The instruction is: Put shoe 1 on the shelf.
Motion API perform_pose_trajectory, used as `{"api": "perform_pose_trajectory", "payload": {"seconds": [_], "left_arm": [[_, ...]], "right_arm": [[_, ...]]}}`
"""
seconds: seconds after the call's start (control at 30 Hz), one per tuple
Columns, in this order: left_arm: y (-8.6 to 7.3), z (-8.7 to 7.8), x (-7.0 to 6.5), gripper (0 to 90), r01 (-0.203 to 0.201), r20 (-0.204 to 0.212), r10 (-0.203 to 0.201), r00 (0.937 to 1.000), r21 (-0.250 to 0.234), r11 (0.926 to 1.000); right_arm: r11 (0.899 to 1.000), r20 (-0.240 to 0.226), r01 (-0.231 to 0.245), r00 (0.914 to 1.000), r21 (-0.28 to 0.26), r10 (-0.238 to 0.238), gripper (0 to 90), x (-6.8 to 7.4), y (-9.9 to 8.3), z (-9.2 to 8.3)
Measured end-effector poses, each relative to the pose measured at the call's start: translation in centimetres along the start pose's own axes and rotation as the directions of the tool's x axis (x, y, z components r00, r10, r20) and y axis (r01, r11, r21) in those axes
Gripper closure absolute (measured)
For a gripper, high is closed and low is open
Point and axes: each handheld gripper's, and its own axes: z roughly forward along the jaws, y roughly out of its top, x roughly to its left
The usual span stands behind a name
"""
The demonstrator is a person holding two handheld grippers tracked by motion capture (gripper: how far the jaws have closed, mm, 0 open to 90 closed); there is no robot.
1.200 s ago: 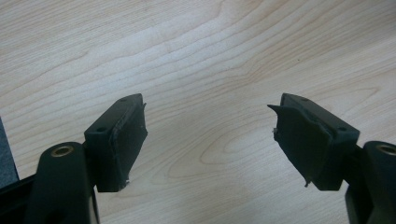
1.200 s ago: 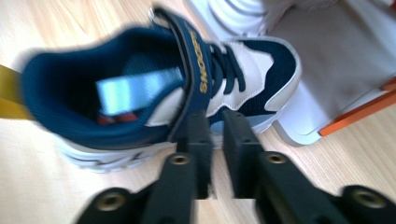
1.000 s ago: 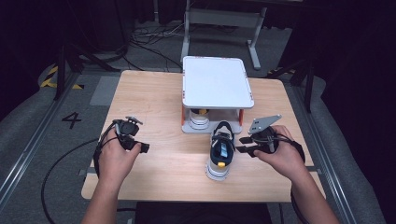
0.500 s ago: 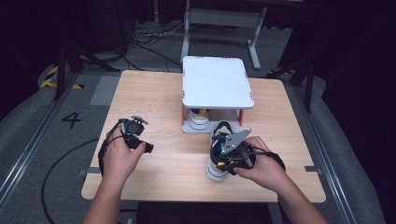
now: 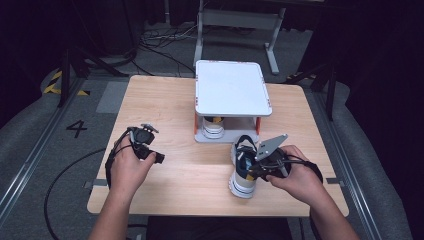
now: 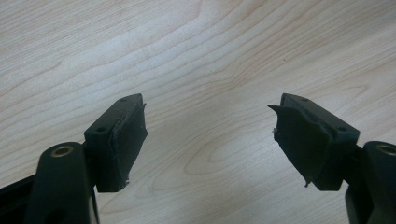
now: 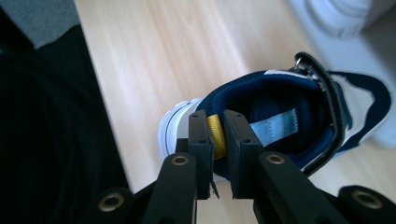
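On floor left of table [image 5: 170, 100]: painted "4" [image 5: 76, 128].

One shoe [image 5: 243, 170] lies before the rack [image 5: 232, 95].

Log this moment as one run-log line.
right gripper: just closing, shut on yellow heel tab of navy-and-white sneaker | left gripper: open above wooden table

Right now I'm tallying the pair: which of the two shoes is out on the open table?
The navy-and-white shoe in front of the white rack; the right gripper pinches its yellow heel tab. The other white shoe sits under the rack's top shelf.
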Motion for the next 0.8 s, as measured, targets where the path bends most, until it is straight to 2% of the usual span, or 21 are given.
{"api": "perform_pose_trajectory", "payload": {"seconds": [0.07, 0.13, 0.2, 0.23, 0.27, 0.3, 0.37, 0.4, 0.47, 0.53, 0.6, 0.63, 0.67, 0.7, 0.73, 0.8], "left_arm": [[0.1, 0.0, 0.0, 25.2, -0.008, 0.003, 0.008, 1.0, 0.0, 1.0], [0.1, 0.0, 0.0, 25.2, -0.01, 0.003, 0.01, 0.9999, -0.001, 1.0], [0.2, -0.1, 0.0, 25.1, -0.01, 0.003, 0.01, 0.9999, -0.002, 0.9999], [0.2, -0.1, 0.0, 25.1, -0.01, 0.003, 0.01, 0.9999, -0.002, 0.9999], [0.2, -0.1, 0.0, 25.1, -0.013, 0.005, 0.013, 0.9999, 0.0, 0.9999], [0.2, -0.1, 0.0, 25.1, -0.01, 0.004, 0.01, 0.9999, -0.002, 0.9999], [0.2, 0.0, 0.1, 25.1, -0.007, 0.005, 0.007, 1.0, -0.002, 1.0], [0.2, 0.0, 0.1, 25.1, -0.007, 0.005, 0.007, 1.0, 0.001, 1.0], [0.2, 0.0, 0.1, 25.1, -0.007, 0.002, 0.007, 1.0, 0.001, 1.0], [0.0, 0.0, 0.1, 25.1, -0.002, 0.002, 0.002, 1.0, 0.003, 1.0], [-0.1, 0.0, 0.1, 25.1, 0.004, 0.0, -0.004, 1.0, 0.001, 1.0], [-0.2, 0.0, 0.2, 25.1, 0.005, -0.002, -0.005, 1.0, 0.003, 1.0], [-0.2, 0.0, 0.2, 25.1, 0.002, -0.003, -0.002, 1.0, 0.002, 1.0], [-0.3, -0.1, 0.3, 25.1, 0.001, -0.005, -0.001, 1.0, 0.005, 1.0], [-0.3, -0.1, 0.3, 25.1, 0.001, -0.005, -0.001, 1.0, 0.005, 1.0], [-0.4, -0.1, 0.4, 25.1, 0.001, -0.006, -0.001, 1.0, 0.004, 1.0]], "right_arm": [[0.998, -0.027, -0.002, 0.9996, 0.062, 0.004, 81.9, 0.3, -0.5, 0.4], [0.999, -0.051, -0.009, 0.9987, 0.052, 0.011, 80.0, 0.5, -0.6, 0.7], [0.999, -0.036, -0.012, 0.9993, 0.047, 0.013, 72.1, 0.4, -0.7, 0.6], [0.999, -0.036, -0.012, 0.9993, 0.047, 0.013, 72.1, 0.4, -0.7, 0.6], [0.999, -0.023, -0.025, 0.9994, 0.03, 0.025, 64.6, 0.3, -0.7, 0.4], [0.998, 0.004, -0.052, 0.9986, -0.028, 0.052, 57.1, -0.4, -1.0, -0.4], [0.993, 0.054, -0.076, 0.9952, -0.091, 0.081, 50.7, -1.1, -1.2, -1.0], [0.991, 0.098, -0.082, 0.9909, -0.105, 0.093, 50.2, -1.7, -1.3, -1.1], [0.987, 0.158, -0.125, 0.9776, -0.096, 0.139, 48.6, -3.1, -1.6, -0.7], [0.987, 0.161, -0.147, 0.9747, -0.06, 0.154, 49.6, -4.2, -1.7, 0.3], [0.987, 0.155, -0.154, 0.9752, -0.038, 0.159, 51.7, -4.8, -1.7, 1.5], [0.987, 0.155, -0.154, 0.9752, -0.038, 0.159, 51.7, -4.8, -1.7, 1.5], [0.989, 0.171, -0.145, 0.9752, 0.012, 0.141, 58.5, -4.9, -1.4, 3.0], [0.991, 0.182, -0.133, 0.9751, 0.023, 0.127, 64.2, -4.9, -1.3, 3.4], [0.992, 0.194, -0.121, 0.9744, 0.033, 0.113, 66.9, -5.0, -1.1, 3.6], [0.99, 0.221, -0.132, 0.9678, 0.038, 0.121, 72.5, -4.9, -0.8, 3.6]]}}
